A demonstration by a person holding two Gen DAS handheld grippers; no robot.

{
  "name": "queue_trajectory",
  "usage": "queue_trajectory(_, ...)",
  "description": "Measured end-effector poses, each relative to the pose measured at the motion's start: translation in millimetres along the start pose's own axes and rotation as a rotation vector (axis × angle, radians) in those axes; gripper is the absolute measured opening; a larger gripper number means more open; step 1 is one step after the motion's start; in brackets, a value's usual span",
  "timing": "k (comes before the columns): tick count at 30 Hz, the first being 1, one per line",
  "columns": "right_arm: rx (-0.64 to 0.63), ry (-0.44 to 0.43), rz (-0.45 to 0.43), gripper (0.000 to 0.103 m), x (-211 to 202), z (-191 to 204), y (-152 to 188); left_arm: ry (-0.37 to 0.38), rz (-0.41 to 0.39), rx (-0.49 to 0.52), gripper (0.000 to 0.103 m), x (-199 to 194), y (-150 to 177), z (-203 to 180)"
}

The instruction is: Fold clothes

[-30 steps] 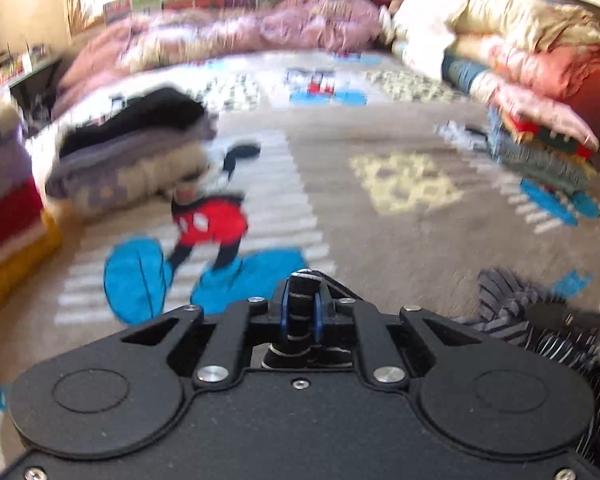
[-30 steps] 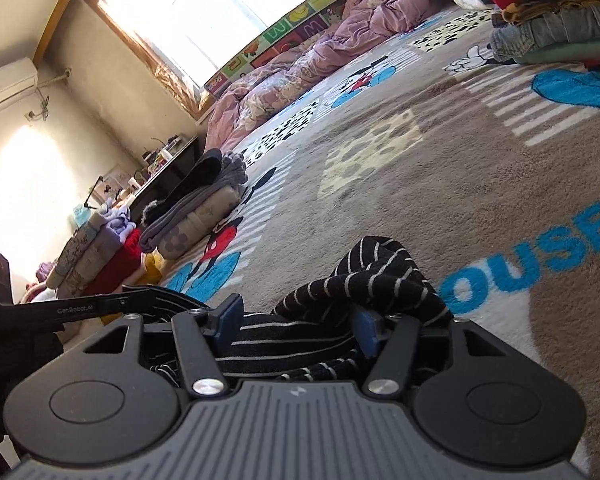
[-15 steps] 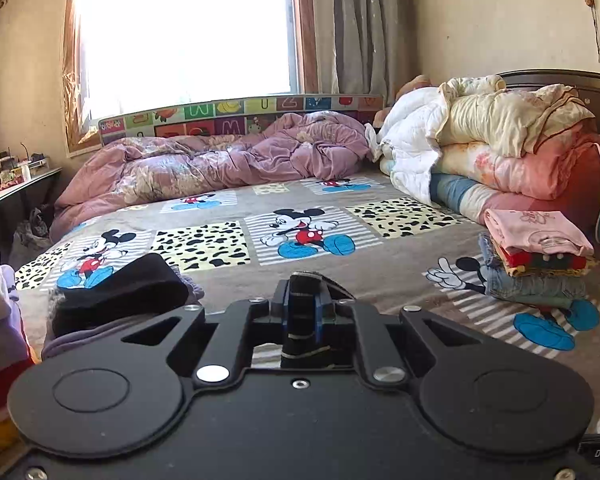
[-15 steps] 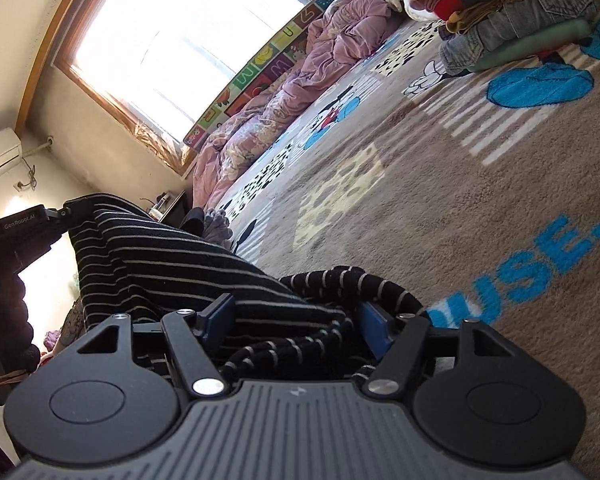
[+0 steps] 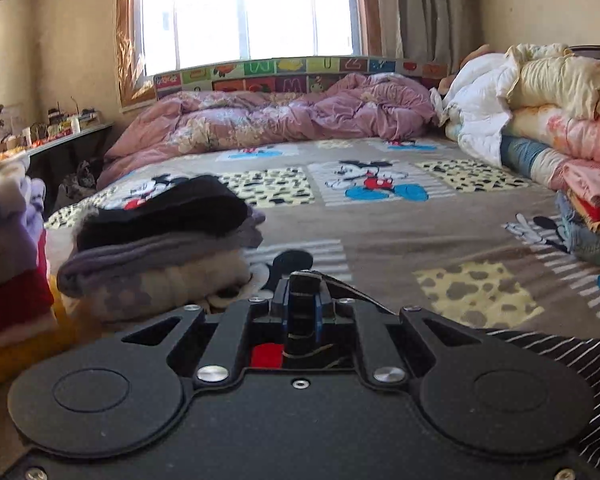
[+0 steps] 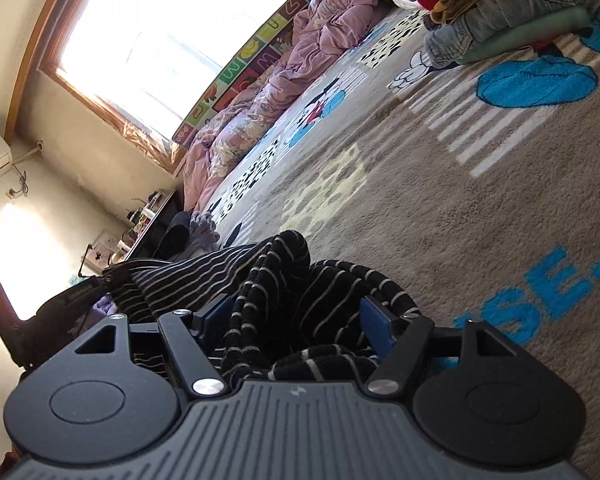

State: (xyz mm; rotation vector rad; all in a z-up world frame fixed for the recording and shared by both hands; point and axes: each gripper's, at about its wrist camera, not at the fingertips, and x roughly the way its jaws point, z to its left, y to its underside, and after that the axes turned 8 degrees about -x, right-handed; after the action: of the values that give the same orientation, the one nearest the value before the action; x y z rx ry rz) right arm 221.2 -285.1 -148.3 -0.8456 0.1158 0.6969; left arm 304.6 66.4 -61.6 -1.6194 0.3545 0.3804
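Observation:
A black garment with thin white stripes [image 6: 276,288] hangs between my two grippers above the Mickey Mouse blanket [image 6: 440,184]. My left gripper [image 5: 302,300] is shut on one edge of it; the cloth trails off to the lower right in the left wrist view [image 5: 556,352]. My right gripper [image 6: 296,320] has its blue pads wide apart with a thick bunch of the striped cloth pressed between them. The left gripper also shows at the left of the right wrist view [image 6: 100,280], pinching the far end of the cloth.
A stack of folded clothes [image 5: 160,248] lies on the bed at left, with another folded pile [image 5: 8,264] at the far left. Folded quilts [image 5: 560,104] and clothes [image 6: 512,12] stand at right. A pink duvet [image 5: 284,116] lies under the window.
Both grippers lifted the striped garment off the blanket and stretched it between them, then lowered it somewhat. The left view swung up from the blanket to the room.

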Motion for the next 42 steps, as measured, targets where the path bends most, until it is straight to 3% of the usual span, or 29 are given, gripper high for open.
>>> queue_trajectory(5, -0.104, -0.025, 0.028, 0.071, 3.2, 18.0, 2.2, -0.006, 0.098, -0.089, 0.009, 18.8, 13.9, 22.7)
queue_trajectory(11, -0.143, -0.034, 0.052, 0.07, 12.3, 41.1, -4.2, 0.126, 0.053, -0.132, 0.009, 6.4, 6.8, 24.7)
queue_trajectory(17, 0.076, -0.214, 0.208, 0.073, 52.0, 35.8, -38.4, 0.201, 0.035, -0.205, 0.009, 1.0, 3.0, 40.3)
queue_trajectory(22, 0.097, -0.14, 0.272, 0.074, 79.8, 32.6, -65.7, 0.247, 0.016, -0.253, 0.009, -0.9, 0.0, 48.9)
queue_trajectory(24, 0.146, -0.139, 0.277, 0.071, 85.5, 25.0, -71.0, 0.26, 0.016, -0.261, 0.009, 1.2, -0.9, 49.3)
queue_trajectory(26, 0.19, -0.149, 0.268, 0.058, 88.7, 17.7, -75.7, 0.273, 0.016, -0.269, 0.009, 3.7, -1.7, 49.3)
queue_trajectory(28, 0.218, -0.153, 0.263, 0.038, 92.2, 12.6, -80.2, 0.29, 0.014, -0.279, 0.009, 7.0, -4.1, 48.4)
queue_trajectory(29, 0.183, -0.14, 0.272, 0.027, 94.7, 16.1, -82.2, 0.298, 0.012, -0.283, 0.009, 8.5, -5.3, 47.8)
queue_trajectory(33, 0.079, -0.1, 0.256, 0.012, 97.3, 27.4, -90.0, 0.318, 0.01, -0.282, 0.009, 14.6, -9.3, 46.1)
queue_trajectory(39, -0.177, -0.093, 0.127, 0.011, 83.4, 53.4, -104.9, 0.35, 0.004, -0.299, 0.009, 27.4, -13.2, 48.2)
queue_trajectory(41, -0.354, -0.072, 0.11, 0.011, 79.1, 68.0, -102.2, 0.334, 0.032, -0.292, 0.009, 32.7, -10.8, 49.0)
queue_trajectory(42, -0.526, -0.04, 0.108, 0.011, 77.9, 81.5, -94.7, 0.33, 0.055, -0.285, 0.009, 36.3, -9.3, 48.9)
